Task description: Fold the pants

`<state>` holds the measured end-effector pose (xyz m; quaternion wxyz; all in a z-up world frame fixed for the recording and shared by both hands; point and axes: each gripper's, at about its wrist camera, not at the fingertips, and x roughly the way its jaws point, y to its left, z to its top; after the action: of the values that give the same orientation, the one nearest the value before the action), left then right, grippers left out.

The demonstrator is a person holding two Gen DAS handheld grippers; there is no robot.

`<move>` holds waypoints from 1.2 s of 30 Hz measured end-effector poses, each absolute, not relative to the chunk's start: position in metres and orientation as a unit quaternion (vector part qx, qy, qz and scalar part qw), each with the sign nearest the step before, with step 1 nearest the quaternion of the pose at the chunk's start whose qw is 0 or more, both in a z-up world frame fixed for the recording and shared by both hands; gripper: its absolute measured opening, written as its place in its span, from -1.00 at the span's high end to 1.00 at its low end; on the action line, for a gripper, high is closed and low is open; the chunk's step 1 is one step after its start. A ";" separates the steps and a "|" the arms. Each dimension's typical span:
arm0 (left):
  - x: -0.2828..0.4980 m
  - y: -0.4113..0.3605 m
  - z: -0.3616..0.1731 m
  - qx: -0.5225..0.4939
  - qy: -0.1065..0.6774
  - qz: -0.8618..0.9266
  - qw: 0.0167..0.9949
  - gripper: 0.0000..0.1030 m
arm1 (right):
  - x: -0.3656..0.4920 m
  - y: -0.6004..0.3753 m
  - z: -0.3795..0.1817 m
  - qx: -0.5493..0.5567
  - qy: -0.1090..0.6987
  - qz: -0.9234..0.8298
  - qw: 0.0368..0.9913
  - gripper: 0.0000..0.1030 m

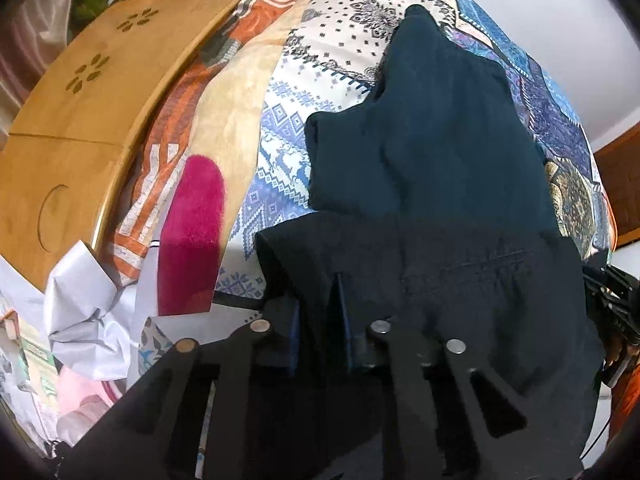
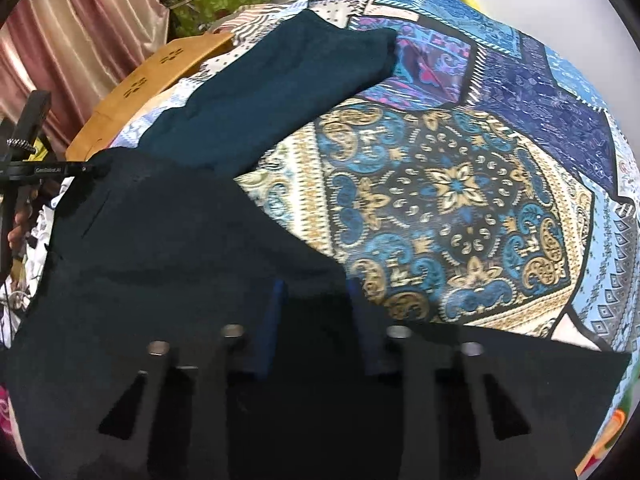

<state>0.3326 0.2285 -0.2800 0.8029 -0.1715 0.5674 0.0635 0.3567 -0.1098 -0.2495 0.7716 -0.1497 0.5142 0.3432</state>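
Observation:
Dark navy pants [image 1: 432, 120] lie on a patchwork bedspread [image 1: 320, 80], legs stretching away and the waist end nearest me. In the left wrist view my left gripper [image 1: 318, 300] is shut on the near left edge of the waist, with dark cloth pinched between its blue-edged fingers [image 1: 295, 332]. In the right wrist view the pants [image 2: 260, 92] run up and to the left across the bedspread [image 2: 460, 200]. My right gripper [image 2: 316, 292] is shut on the near right part of the waist, cloth bunched between its fingers [image 2: 276, 320].
A wooden lap table [image 1: 80, 100] lies along the bed's left side, also in the right wrist view [image 2: 132, 92]. A magenta cloth [image 1: 192, 232] and crumpled white fabric [image 1: 80, 312] sit left of the pants. A pink curtain [image 2: 60, 40] and a green box [image 2: 216, 0] stand behind.

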 end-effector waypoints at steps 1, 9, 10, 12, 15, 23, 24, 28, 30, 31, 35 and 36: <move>0.331 0.228 -0.276 -0.170 0.563 0.064 0.806 0.75 | 0.356 -0.107 -0.249 -0.160 0.510 0.336 0.775 0.85; 0.327 0.212 -0.225 -0.106 0.506 0.079 0.852 0.83 | 0.351 -0.120 -0.215 -0.160 0.448 0.287 0.831 0.91; 0.325 0.211 -0.216 -0.105 0.495 0.077 0.859 0.83 | 0.349 -0.124 -0.206 -0.152 0.442 0.284 0.837 0.91; 0.319 0.209 -0.200 -0.110 0.473 0.071 0.871 0.84 | 0.345 -0.130 -0.189 -0.139 0.431 0.283 0.845 0.91; 0.301 0.200 -0.179 -0.102 0.440 0.056 0.890 0.84 | 0.326 -0.138 -0.165 -0.145 0.409 0.282 0.856 0.91; 0.244 0.186 -0.161 -0.060 0.412 0.053 0.908 0.84 | 0.251 -0.151 -0.136 -0.136 0.381 0.302 0.863 0.90; 0.233 0.186 -0.159 -0.058 0.408 0.055 0.910 0.83 | 0.240 -0.152 -0.133 -0.135 0.379 0.305 0.863 0.90; 0.194 0.190 -0.162 -0.064 0.403 0.058 0.911 0.83 | 0.206 -0.152 -0.134 -0.122 0.382 0.318 0.859 0.90; 0.174 0.192 -0.168 -0.064 0.407 0.058 0.909 0.83 | 0.188 -0.152 -0.142 -0.120 0.389 0.323 0.855 0.90; 0.164 0.191 -0.173 -0.063 0.409 0.058 0.908 0.83 | 0.180 -0.152 -0.145 -0.120 0.392 0.325 0.852 0.90; 0.136 0.189 -0.188 -0.056 0.425 0.056 0.902 0.83 | 0.154 -0.154 -0.165 -0.112 0.408 0.322 0.847 0.90; 0.129 0.188 -0.194 -0.059 0.431 0.057 0.899 0.83 | 0.149 -0.156 -0.171 -0.109 0.414 0.322 0.845 0.90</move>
<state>0.1288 0.1884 -0.1942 0.8986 -0.0593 0.4310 0.0566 0.1488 -0.1559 -0.1713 0.8445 -0.1085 0.4137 0.3222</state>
